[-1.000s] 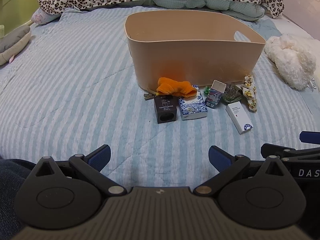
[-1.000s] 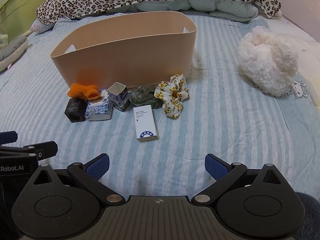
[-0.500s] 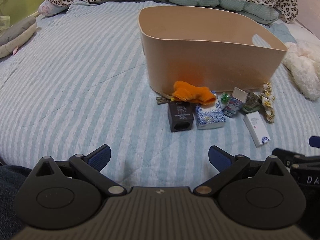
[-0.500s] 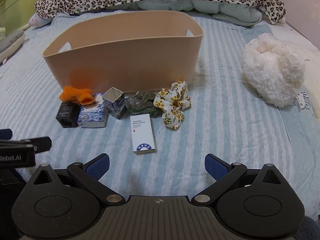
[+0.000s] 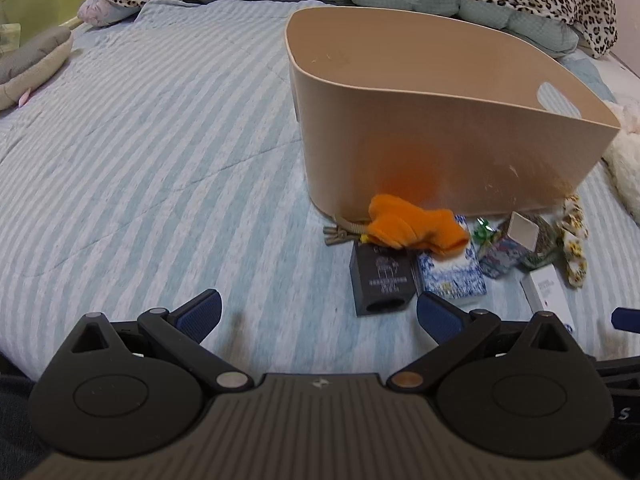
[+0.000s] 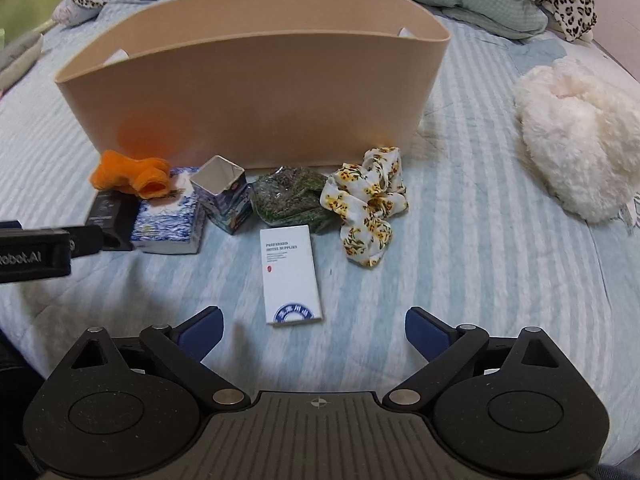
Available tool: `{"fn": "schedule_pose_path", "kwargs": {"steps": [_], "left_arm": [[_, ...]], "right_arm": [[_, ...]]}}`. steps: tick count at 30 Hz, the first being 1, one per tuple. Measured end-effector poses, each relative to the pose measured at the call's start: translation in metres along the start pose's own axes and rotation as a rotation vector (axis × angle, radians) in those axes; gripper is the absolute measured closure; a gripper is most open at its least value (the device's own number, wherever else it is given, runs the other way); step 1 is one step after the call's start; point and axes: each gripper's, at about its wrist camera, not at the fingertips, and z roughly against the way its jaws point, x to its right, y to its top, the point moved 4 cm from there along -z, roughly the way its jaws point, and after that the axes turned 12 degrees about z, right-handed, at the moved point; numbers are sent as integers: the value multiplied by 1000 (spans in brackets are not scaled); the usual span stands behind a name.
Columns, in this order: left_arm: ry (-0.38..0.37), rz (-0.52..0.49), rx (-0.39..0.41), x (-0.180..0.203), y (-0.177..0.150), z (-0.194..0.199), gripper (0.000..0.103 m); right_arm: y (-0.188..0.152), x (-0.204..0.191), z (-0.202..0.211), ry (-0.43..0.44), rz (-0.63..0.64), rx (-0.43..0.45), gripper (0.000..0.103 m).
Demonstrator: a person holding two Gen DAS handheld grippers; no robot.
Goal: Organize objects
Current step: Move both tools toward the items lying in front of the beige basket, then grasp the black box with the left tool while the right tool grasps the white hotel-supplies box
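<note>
Nearest in the right wrist view, the right gripper (image 6: 313, 322) is seen spread wide and empty, low over a blue-and-white striped bedspread (image 6: 460, 272). Just ahead of its fingers a white hotel-supplies carton (image 6: 291, 276) lies flat. It is judged light and stiff, best pinched across its narrow width.

Beyond it a row of small items sits along the front wall of a beige storage bin (image 6: 256, 92). From left to right these are a black box (image 6: 114, 212), a blue-and-white tissue pack (image 6: 170, 220) with an orange cloth (image 6: 130, 174) draped partly over it, an open-topped patterned carton (image 6: 224, 196), a clear bag of dried herbs (image 6: 290, 198) and a floral scrunchie (image 6: 370, 208). The cloth and scrunchie are judged soft and easily bunched; the bag may be slippery and crushable. A fluffy white plush (image 6: 576, 140) lies well apart to the right.

In the left wrist view, the left gripper (image 5: 318, 308) is likewise seen wide apart and empty, its right finger close to the black box (image 5: 382, 282). Behind stands the bin (image 5: 448, 144); what it holds cannot be seen.

Compared with a second ago, both grippers have been brought nearer the row, so the items and bin appear larger. Nothing has been picked up.
</note>
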Motion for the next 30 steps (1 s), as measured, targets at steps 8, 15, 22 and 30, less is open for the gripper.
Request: {"fn": "schedule_pose_path", "kwargs": {"steps": [8,15,22,30], "left_arm": [[-42,-30,-8,8,4,-18,0],[-97,-26,-6,13,5,-25,10],[-137,24,-17,7,2,-26,19],[-123,74,-10,2,-2,-15,22]], "right_arm": [[5,-4,-24,20,-6,-47,16],[8,-8,-27,23,-2,-30,18],[6,-9,-20,43,-24,-1,34],[3,-13,-13,58,-35,12,44]]}}
